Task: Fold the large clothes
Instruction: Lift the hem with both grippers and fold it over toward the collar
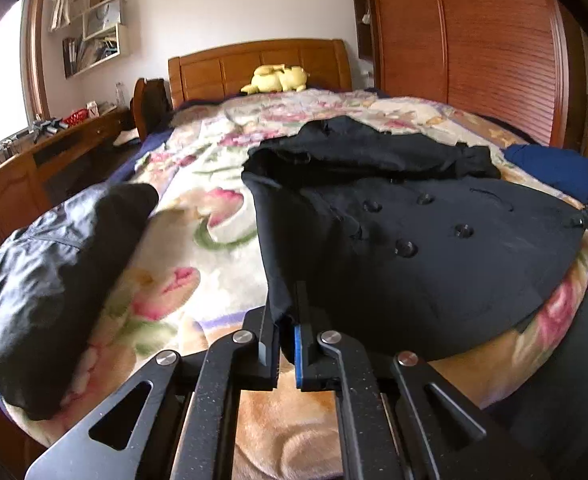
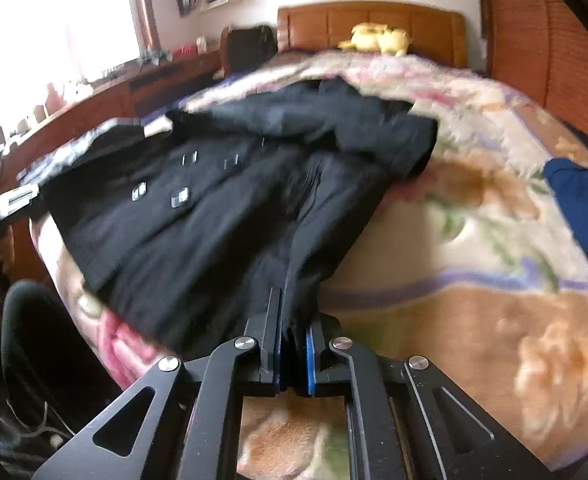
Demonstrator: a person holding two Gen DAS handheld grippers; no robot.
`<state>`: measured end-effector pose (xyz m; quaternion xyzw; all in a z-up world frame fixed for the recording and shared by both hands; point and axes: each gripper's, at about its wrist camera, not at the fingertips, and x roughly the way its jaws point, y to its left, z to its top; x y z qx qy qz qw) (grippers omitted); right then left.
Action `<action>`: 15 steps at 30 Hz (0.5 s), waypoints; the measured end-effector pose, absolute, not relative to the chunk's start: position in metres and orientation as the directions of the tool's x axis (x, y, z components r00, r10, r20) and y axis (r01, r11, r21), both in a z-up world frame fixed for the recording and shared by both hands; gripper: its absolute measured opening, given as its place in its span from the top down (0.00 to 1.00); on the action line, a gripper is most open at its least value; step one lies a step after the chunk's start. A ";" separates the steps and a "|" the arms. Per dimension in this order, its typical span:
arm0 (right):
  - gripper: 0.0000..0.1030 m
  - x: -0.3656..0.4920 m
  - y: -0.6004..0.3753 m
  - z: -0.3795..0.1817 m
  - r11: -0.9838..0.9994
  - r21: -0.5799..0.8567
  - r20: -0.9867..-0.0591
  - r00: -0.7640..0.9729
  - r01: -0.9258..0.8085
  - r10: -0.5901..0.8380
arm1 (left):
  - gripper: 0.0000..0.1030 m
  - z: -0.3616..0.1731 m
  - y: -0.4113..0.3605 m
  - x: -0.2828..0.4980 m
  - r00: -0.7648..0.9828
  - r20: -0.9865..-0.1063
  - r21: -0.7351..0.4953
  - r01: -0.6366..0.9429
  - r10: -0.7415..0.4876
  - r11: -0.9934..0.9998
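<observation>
Black coat (image 1: 414,240), double-breasted with four buttons showing, lies front-up across the near half of the bed's floral blanket (image 1: 197,232), its hem toward the foot of the bed and its collar and folded sleeve bunched toward the headboard (image 1: 259,66). Left gripper (image 1: 285,320): jaws pressed together on the coat's near left hem corner, the cloth drawn up into a ridge between the pads. Right gripper (image 2: 291,320): jaws likewise pinching the near right hem corner, with a pleat of fabric rising from the pinch. The hem between the two corners hangs at the blanket's near edge.

To the coat's left, bare blanket separates it from a second dark garment (image 1: 53,280) lying along the bed's left edge. To its right, more bare blanket reaches to a blue folded cloth (image 1: 554,172) at the right edge of the bed. Beyond the collar the blanket is open up to a yellow plush toy (image 1: 275,78) against the headboard. A wooden wardrobe (image 1: 474,40) flanks the bed on the right; a long wooden surface (image 1: 53,148) under the window runs along the left.
</observation>
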<state>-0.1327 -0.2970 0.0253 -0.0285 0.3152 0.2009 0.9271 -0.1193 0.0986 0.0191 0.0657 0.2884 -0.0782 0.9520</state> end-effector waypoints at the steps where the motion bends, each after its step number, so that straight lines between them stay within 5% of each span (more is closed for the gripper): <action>1: 0.92 -0.138 -0.300 0.033 0.921 0.068 -0.579 0.736 -0.385 0.350 | 0.95 0.022 0.098 -0.122 0.826 -0.552 0.083 0.188 -0.112 0.979; 15: 0.93 -0.209 -0.328 0.093 0.902 0.082 -0.417 0.808 -0.423 0.416 | 0.95 0.089 0.110 -0.184 0.902 -0.410 0.095 0.188 -0.134 0.978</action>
